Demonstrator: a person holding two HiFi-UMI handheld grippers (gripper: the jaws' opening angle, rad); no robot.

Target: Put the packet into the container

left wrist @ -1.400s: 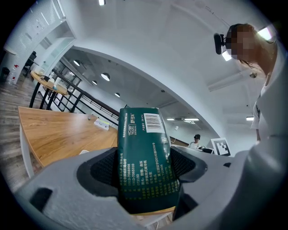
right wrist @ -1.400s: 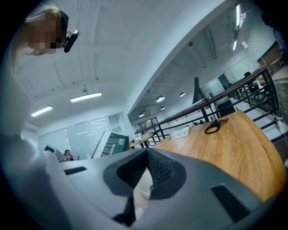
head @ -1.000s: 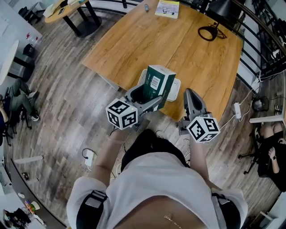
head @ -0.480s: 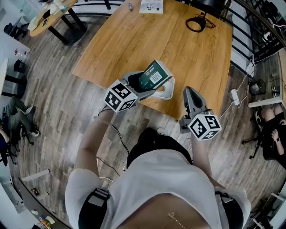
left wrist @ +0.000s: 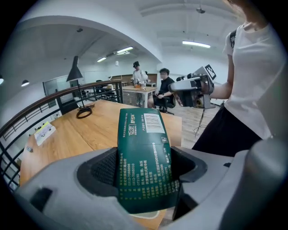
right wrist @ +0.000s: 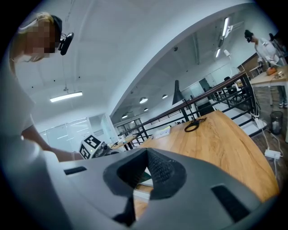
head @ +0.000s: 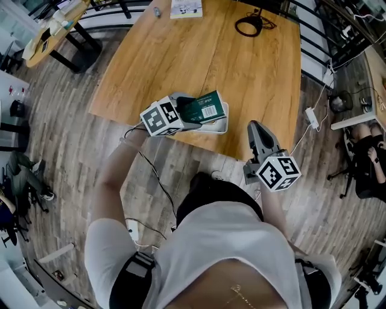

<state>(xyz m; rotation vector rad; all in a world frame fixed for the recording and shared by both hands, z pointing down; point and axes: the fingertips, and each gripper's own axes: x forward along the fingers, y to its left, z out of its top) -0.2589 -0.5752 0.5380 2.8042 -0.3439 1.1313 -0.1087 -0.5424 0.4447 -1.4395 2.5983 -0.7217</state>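
The dark green rectangular packet (head: 204, 107) with a white barcode label is clamped between the jaws of the left gripper (head: 192, 113). It is tipped nearly flat over the shallow white plastic container (head: 224, 124), which is set at the near edge of the light wooden table (head: 199, 54). The left arm is stretched forward. The right gripper (head: 256, 129) is held just off the table's edge, its jaws closed on nothing. A coiled black cable (head: 249, 24) is seen at the table's far end, and grey plank flooring (head: 72, 139) is laid all around.

A black cable (head: 251, 24) is lying coiled at the far right of the wooden table (head: 205, 66), a booklet (head: 186, 8) sitting left of it.
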